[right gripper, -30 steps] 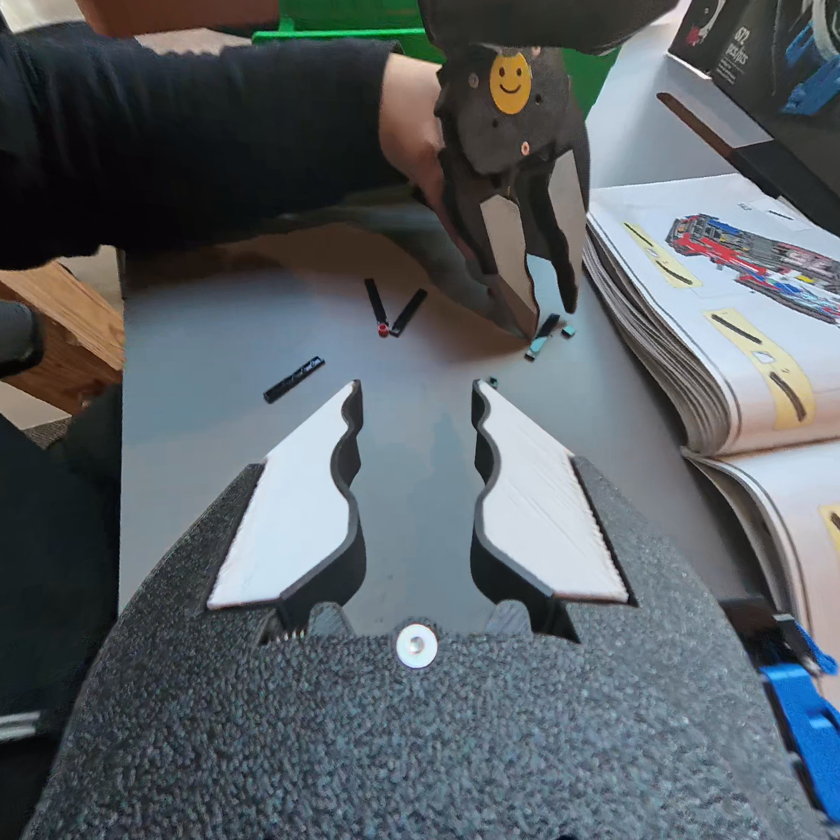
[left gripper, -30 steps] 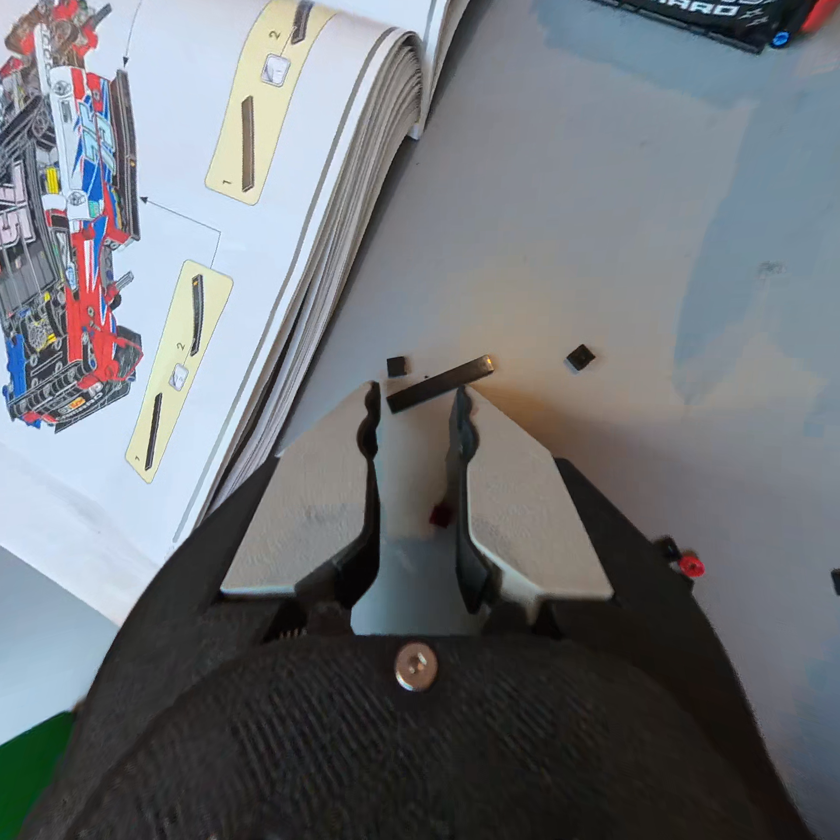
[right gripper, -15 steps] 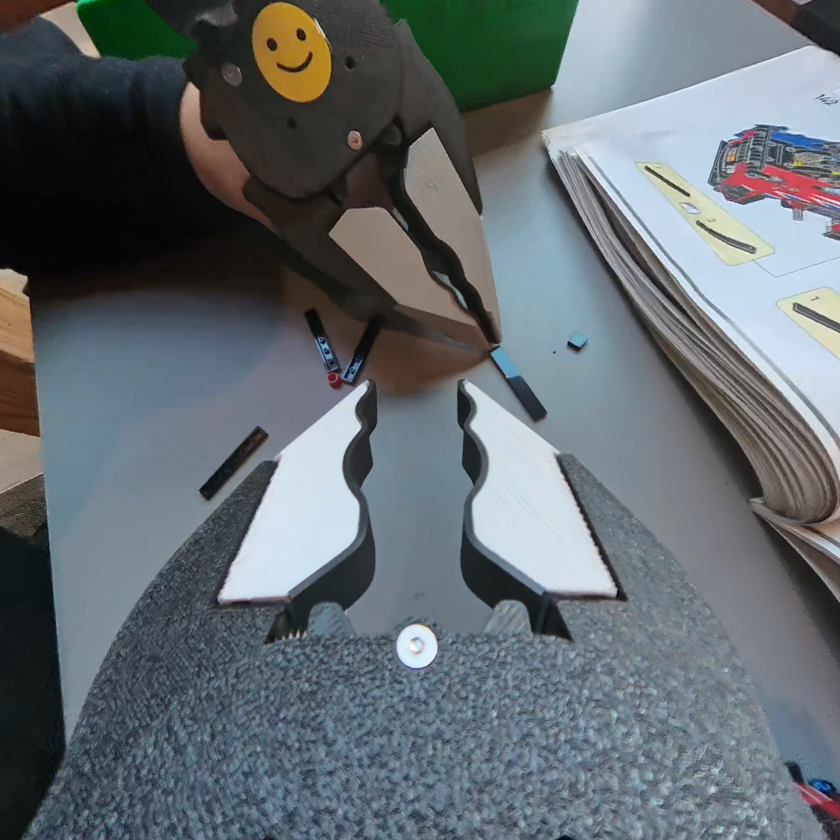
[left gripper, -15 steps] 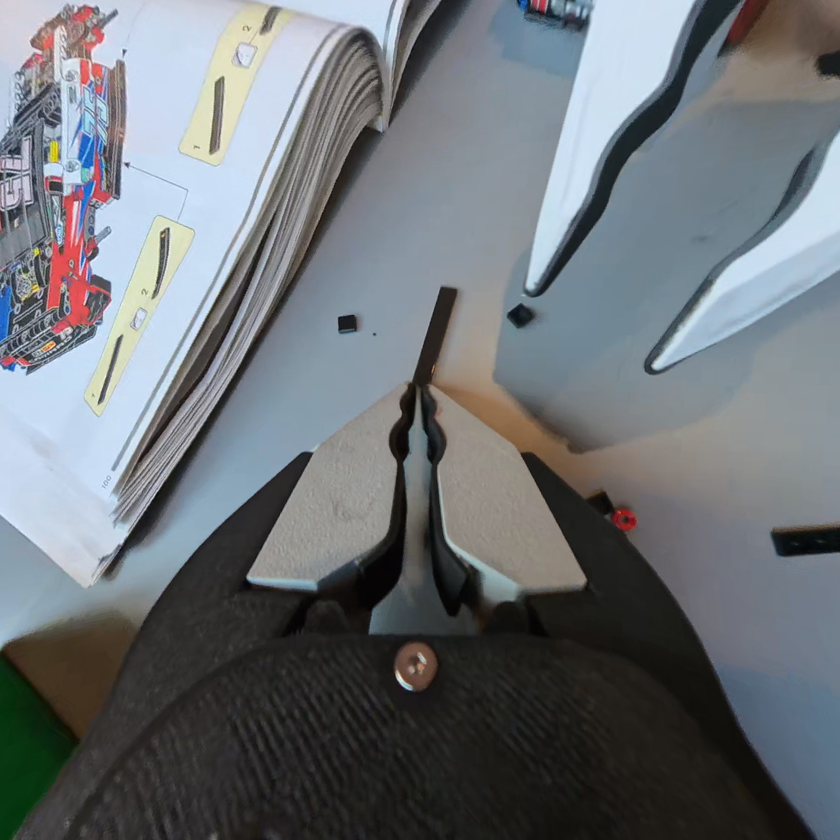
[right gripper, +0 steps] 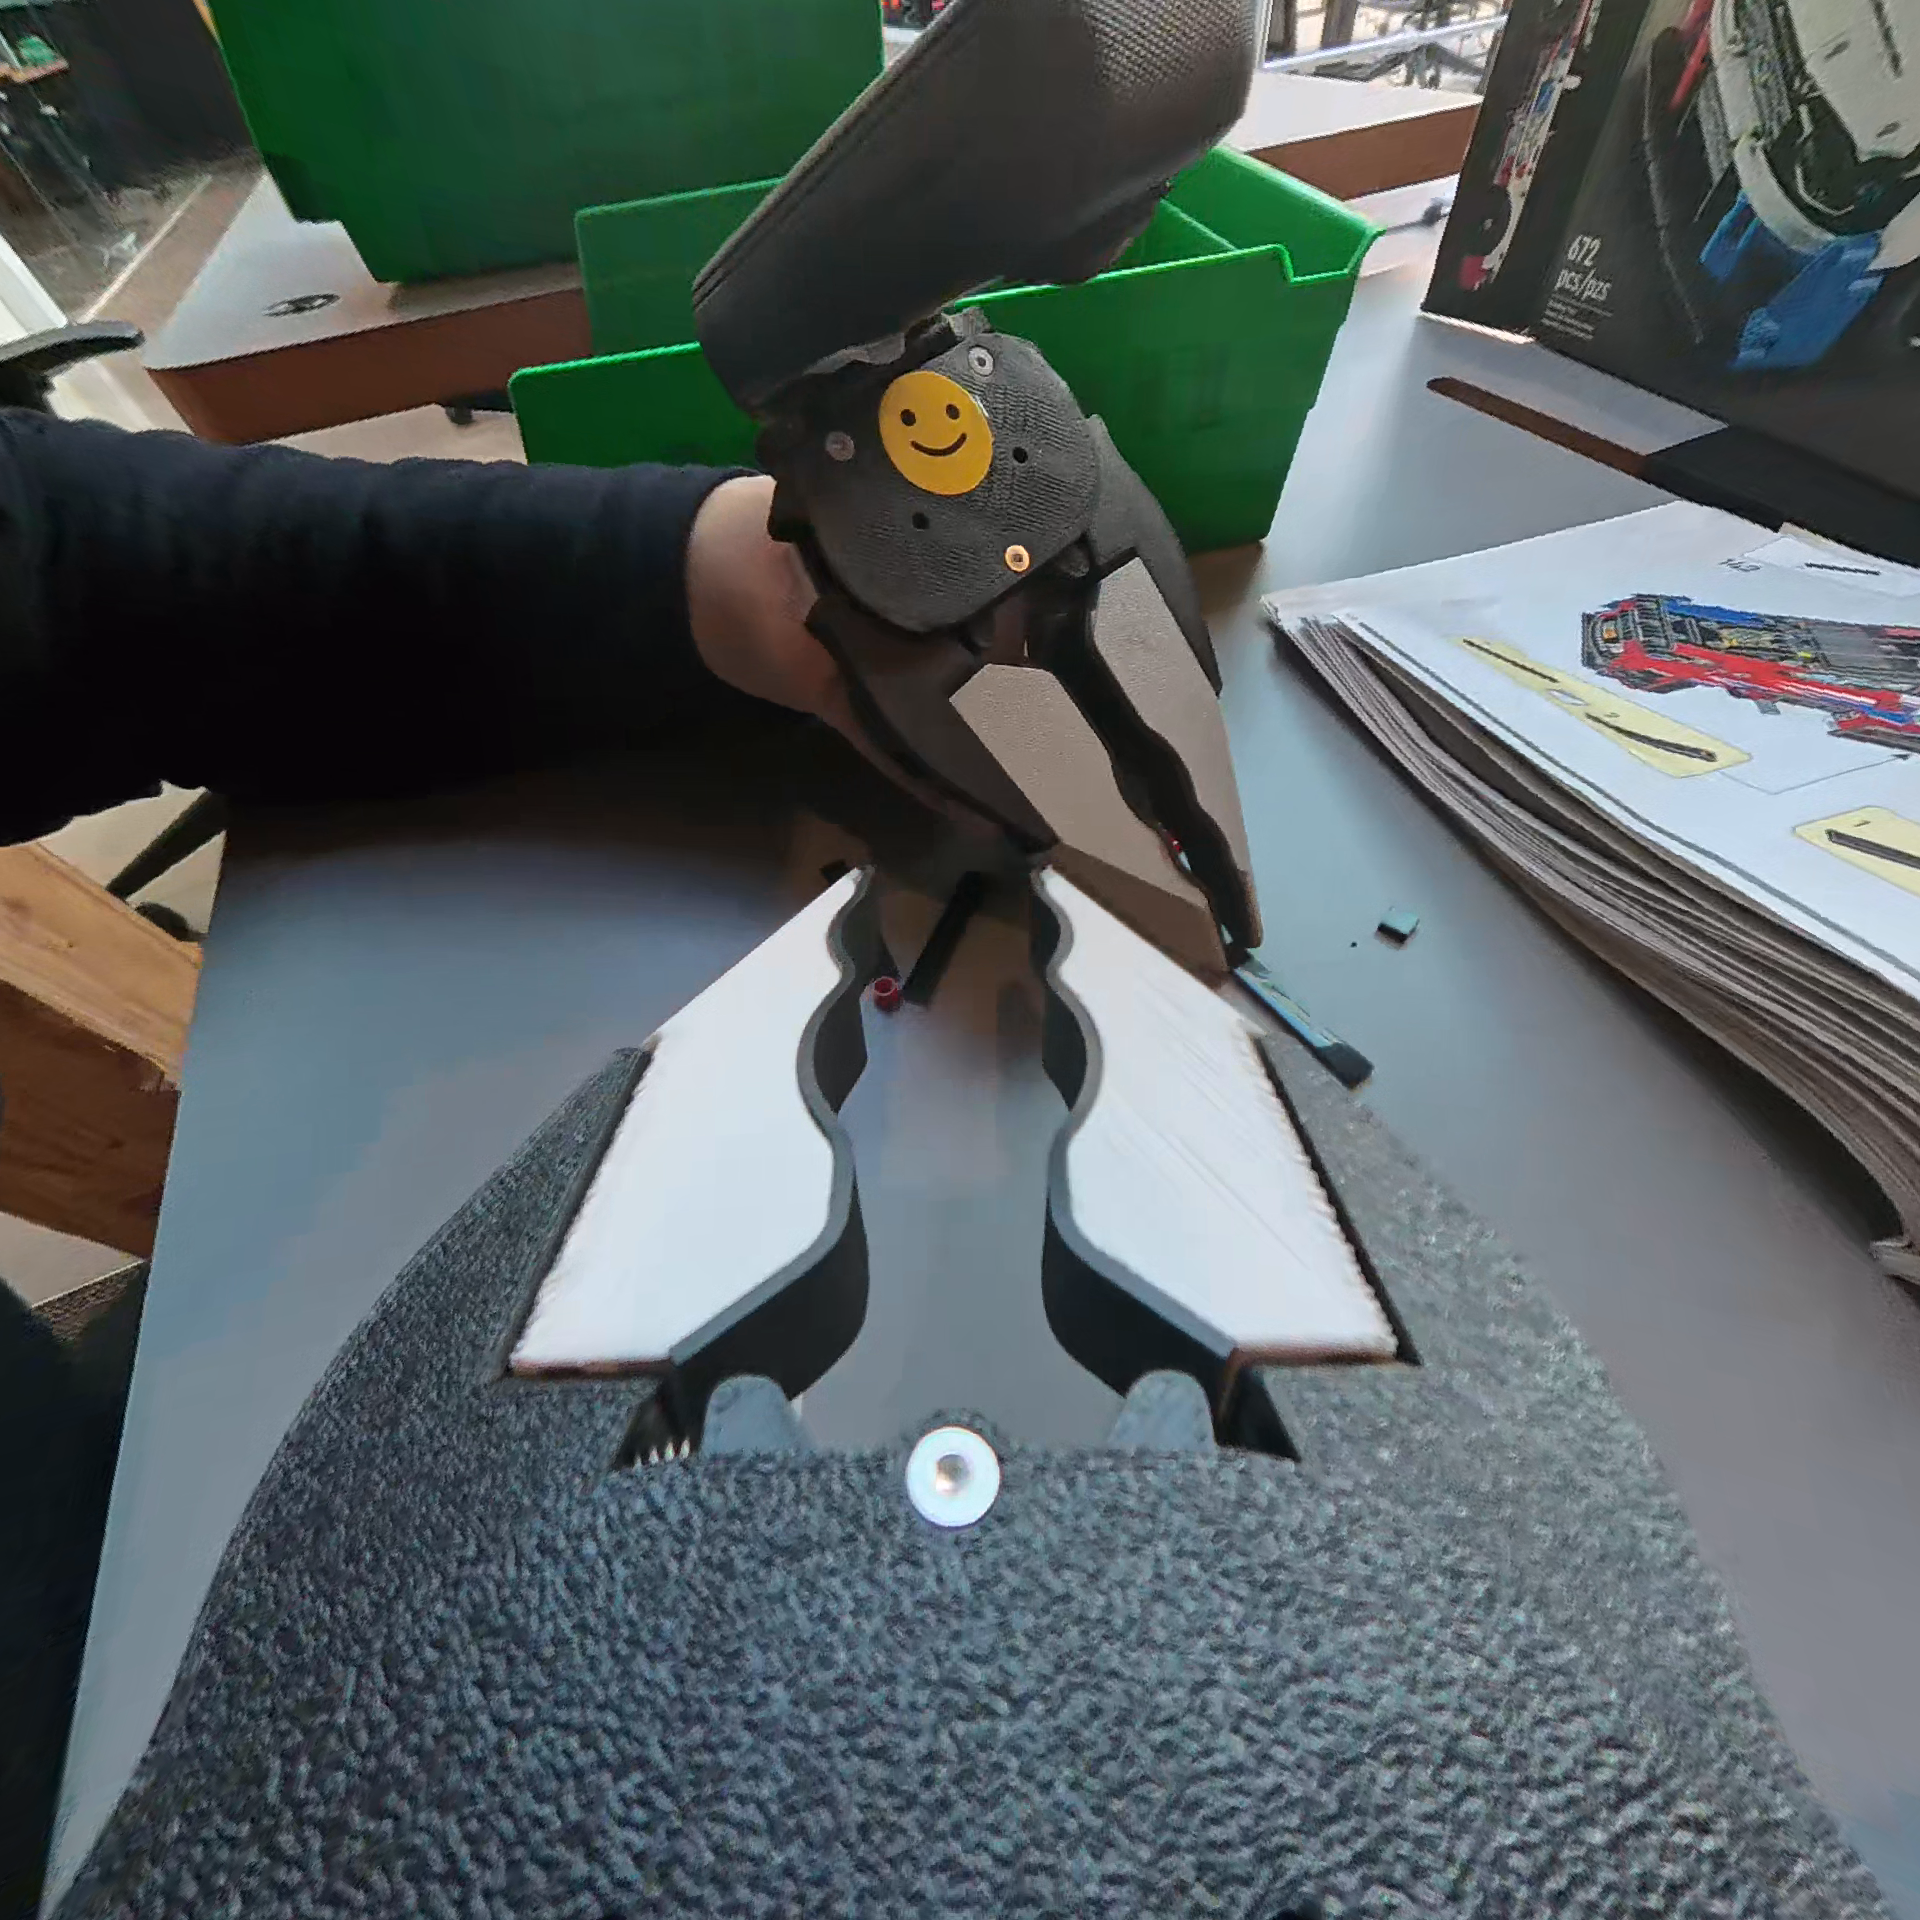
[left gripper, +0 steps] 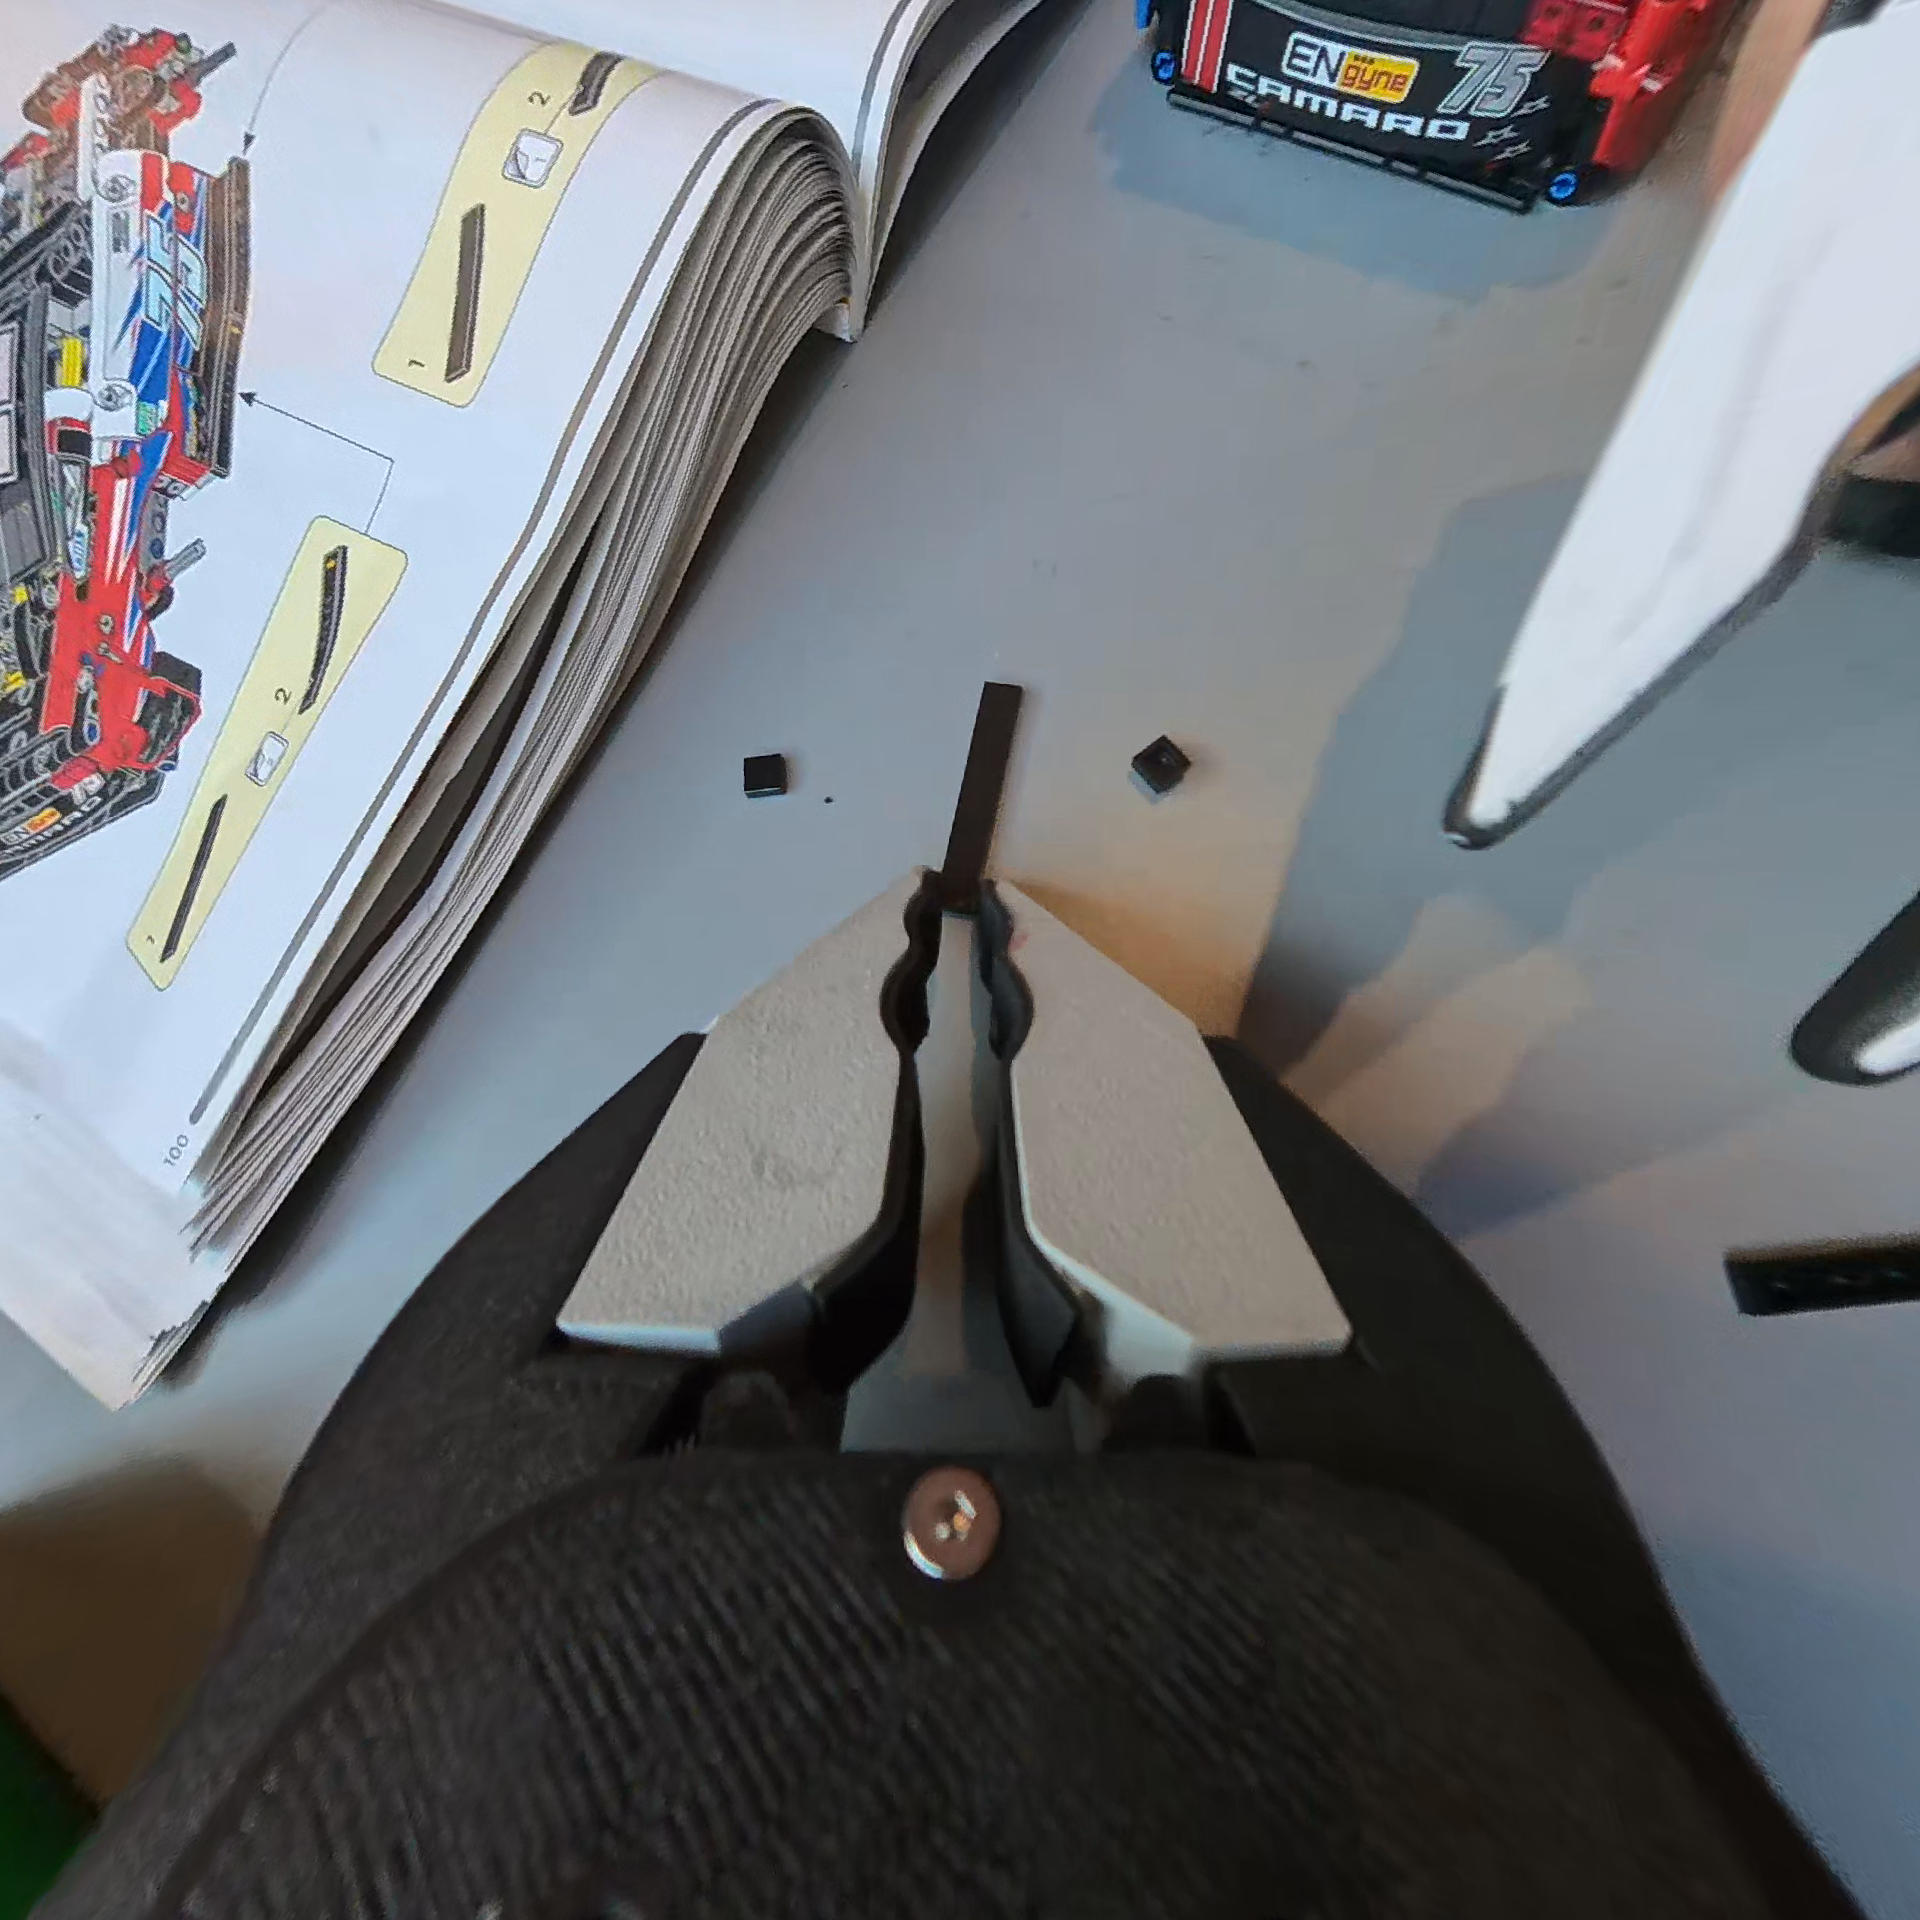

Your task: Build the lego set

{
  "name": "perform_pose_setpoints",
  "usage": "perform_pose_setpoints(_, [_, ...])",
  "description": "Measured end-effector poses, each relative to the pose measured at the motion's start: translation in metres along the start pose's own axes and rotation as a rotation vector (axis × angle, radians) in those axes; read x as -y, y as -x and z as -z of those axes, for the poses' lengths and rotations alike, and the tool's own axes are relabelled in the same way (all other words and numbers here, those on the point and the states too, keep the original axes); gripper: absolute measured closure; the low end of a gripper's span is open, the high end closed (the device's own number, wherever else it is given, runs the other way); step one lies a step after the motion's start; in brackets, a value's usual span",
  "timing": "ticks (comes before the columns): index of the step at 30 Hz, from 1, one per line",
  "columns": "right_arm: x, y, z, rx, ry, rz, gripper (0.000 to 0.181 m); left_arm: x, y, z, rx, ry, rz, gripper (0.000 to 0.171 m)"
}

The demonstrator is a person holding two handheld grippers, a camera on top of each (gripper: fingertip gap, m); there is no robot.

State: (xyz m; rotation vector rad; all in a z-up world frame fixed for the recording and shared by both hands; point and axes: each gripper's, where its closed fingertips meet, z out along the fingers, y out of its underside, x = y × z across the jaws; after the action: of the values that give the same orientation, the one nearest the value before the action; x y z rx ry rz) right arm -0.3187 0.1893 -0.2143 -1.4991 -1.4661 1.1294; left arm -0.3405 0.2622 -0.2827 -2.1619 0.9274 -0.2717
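Left wrist view: left gripper (left gripper: 958, 894) pinched a black strip (left gripper: 985, 774) pointing to 12 o'clock; right gripper (right gripper: 951, 904) gaped wide. Advised lifting level, grip firm.

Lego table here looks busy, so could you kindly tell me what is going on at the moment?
A person is building a Lego car with a pair of hand-held tongs. The left tongs are shut on one end of a long black strip, which lies flat on the grey table. The right tongs are open and empty. Two small black square pieces lie either side of the strip, the instruction booklet lies open alongside, and the partly built car sits at the far edge.
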Motion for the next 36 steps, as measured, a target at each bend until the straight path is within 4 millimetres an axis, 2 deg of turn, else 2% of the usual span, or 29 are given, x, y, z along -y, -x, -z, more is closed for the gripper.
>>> perform_pose_setpoints(3, [-0.006, 0.005, 0.003, -0.012, 0.006, 0.030, 0.154, 0.001, -0.001, 0.000, 0.029, 0.001, -0.040, 0.168])
perform_pose_setpoints(7, [0.001, 0.013, 0.011, -0.056, -0.059, 0.147, 0.158, 0.001, -0.001, -0.001, 0.044, 0.002, -0.056, 0.168])
perform_pose_setpoints(10, [0.000, 0.017, 0.008, -0.063, -0.051, 0.190, 0.158, 0.006, -0.001, 0.003, 0.045, -0.025, -0.048, 0.171])
perform_pose_setpoints(18, [0.006, 0.008, 0.014, -0.064, -0.101, 0.125, 0.159, 0.003, 0.006, 0.009, 0.050, -0.010, -0.019, 0.171])
perform_pose_setpoints(22, [0.009, 0.001, 0.018, -0.071, -0.135, 0.092, 0.160, 0.007, 0.017, 0.017, 0.050, -0.038, 0.105, 0.171])
perform_pose_setpoints(26, [0.013, -0.001, 0.023, -0.081, -0.166, 0.084, 0.159, 0.014, 0.002, 0.012, -0.041, -0.016, 0.199, 0.146])
perform_pose_setpoints(31, [0.015, -0.002, 0.034, -0.130, -0.187, 0.119, 0.160, 0.004, -0.003, -0.005, 0.000, 0.117, 0.190, 0.139])
perform_pose_setpoints(33, [0.018, 0.000, 0.041, -0.143, -0.206, 0.131, 0.161, 0.005, -0.005, -0.007, 0.018, 0.147, 0.161, 0.141])
perform_pose_setpoints(36, [0.017, 0.004, 0.049, -0.154, -0.209, 0.144, 0.160, 0.007, -0.016, -0.008, -0.013, 0.174, 0.116, 0.162])
